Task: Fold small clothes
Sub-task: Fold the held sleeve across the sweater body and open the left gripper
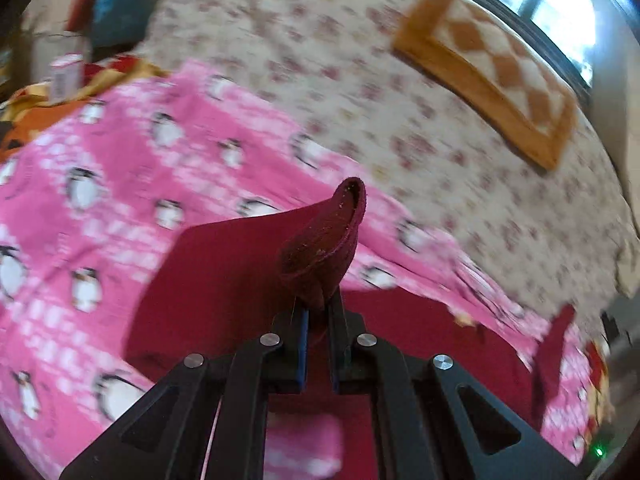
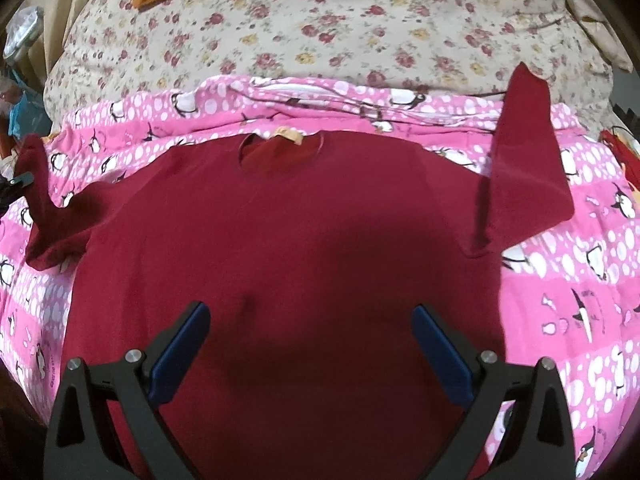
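Observation:
A dark red long-sleeved shirt lies spread front-up on a pink penguin blanket, its neck label at the far side. My left gripper is shut on the cuff of the shirt's left sleeve, which stands up out of the pinch, lifted off the blanket. In the right wrist view that same sleeve rises at the far left edge. The other sleeve lies angled away on the blanket. My right gripper hovers open over the shirt's lower body, with nothing between its fingers.
The blanket covers the near part of a bed with a floral cover. An orange and cream checked cloth lies on the far side near a window. Blurred clutter stands beside the bed's left edge.

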### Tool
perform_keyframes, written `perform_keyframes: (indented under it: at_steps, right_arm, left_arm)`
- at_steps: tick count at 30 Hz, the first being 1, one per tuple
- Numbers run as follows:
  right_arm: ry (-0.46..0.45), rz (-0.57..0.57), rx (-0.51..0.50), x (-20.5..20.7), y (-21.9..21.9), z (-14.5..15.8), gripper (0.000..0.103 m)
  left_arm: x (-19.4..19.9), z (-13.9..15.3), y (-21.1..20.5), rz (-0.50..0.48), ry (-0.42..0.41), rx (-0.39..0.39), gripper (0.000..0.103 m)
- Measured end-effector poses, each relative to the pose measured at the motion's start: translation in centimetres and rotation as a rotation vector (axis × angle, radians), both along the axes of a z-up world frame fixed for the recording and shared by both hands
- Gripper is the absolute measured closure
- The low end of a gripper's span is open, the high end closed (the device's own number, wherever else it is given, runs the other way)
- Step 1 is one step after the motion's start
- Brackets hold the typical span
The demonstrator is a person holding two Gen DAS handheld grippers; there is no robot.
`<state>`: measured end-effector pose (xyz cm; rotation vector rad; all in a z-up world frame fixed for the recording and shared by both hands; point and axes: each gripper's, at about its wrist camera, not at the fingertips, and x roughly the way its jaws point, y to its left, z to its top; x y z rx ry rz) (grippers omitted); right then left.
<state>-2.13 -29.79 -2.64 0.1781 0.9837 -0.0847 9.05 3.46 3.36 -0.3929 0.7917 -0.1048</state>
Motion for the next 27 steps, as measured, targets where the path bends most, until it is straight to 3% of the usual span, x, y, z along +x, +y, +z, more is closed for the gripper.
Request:
perform_keyframes:
  at_steps: [4, 10, 17, 25, 26, 27]
  right_arm:
    - [-0.002, -0.015, 0.006, -0.3, -0.9, 0.2, 0.001]
    - [-0.018, -0.047, -0.004, -0.9, -2.5, 0.7, 0.001]
    - [-0.014, -0.098, 0.01, -1.8, -5.4, 0.5, 0.001]
    - [0.028, -0.13, 0.052, -2.3, -7.1, -1.3, 0.001]
    - [0.033, -0.128, 0.054, -2.3, -7.1, -1.4, 0.001]
    - [0.038, -0.125, 0.053, -2.3, -7.0, -1.5, 0.001]
  left_arm:
    - [-0.5, 0.2, -4.3, -0.109, 0.014, -0.041, 0.103]
    - [-1.0, 0.0, -11.9, -0.271, 0.018, -0.02, 0.103]
    - [-2.1, -2.3, -18.8, -0.454, 0.052, -0.01, 0.103]
    - [-1.3, -6.3, -20.6, -0.488, 0.144, 0.026, 0.103]
    - [-1.3, -6.4, -20.5, -0.489, 0.148, 0.036, 0.089]
    - [-1.3, -6.4, -20.3, -0.491, 0.151, 0.036, 0.084]
